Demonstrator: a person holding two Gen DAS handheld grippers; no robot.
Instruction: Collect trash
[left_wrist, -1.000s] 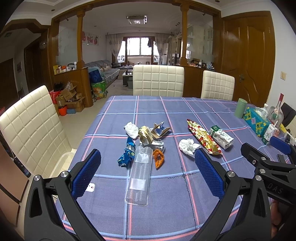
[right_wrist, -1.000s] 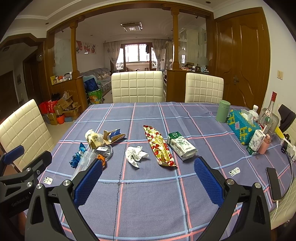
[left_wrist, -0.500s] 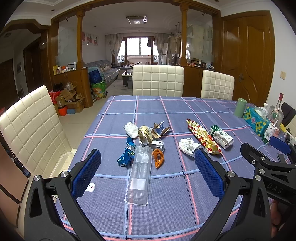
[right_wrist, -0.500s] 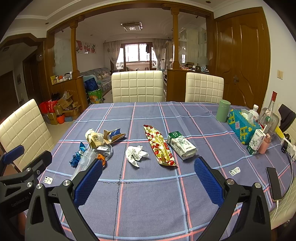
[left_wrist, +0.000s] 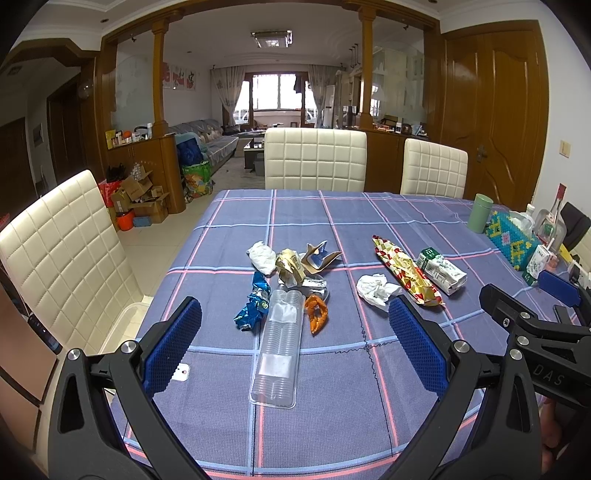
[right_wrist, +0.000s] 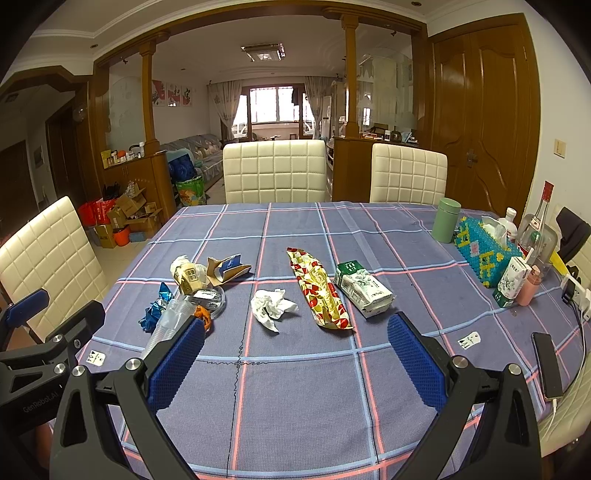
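Note:
Trash lies on the blue plaid tablecloth (left_wrist: 369, 406). A clear sleeve of plastic cups (left_wrist: 279, 343) lies just beyond my open, empty left gripper (left_wrist: 295, 347), beside a blue foil wrapper (left_wrist: 255, 306) and an orange wrapper (left_wrist: 317, 313). Behind them are a white wad (left_wrist: 262, 256), a crushed carton (left_wrist: 291, 264) and torn cardboard (left_wrist: 321, 254). A crumpled tissue (right_wrist: 272, 304), a long red-gold wrapper (right_wrist: 318, 293) and a green-white pack (right_wrist: 363, 288) lie ahead of my open, empty right gripper (right_wrist: 295, 354).
At the right edge stand a green cup (right_wrist: 446, 219), a beaded tissue box (right_wrist: 484, 251), bottles (right_wrist: 535, 229), a small carton (right_wrist: 511, 282) and a phone on a cable (right_wrist: 547, 363). White chairs (right_wrist: 275, 171) surround the table. Boxes (right_wrist: 125, 218) sit on the floor at left.

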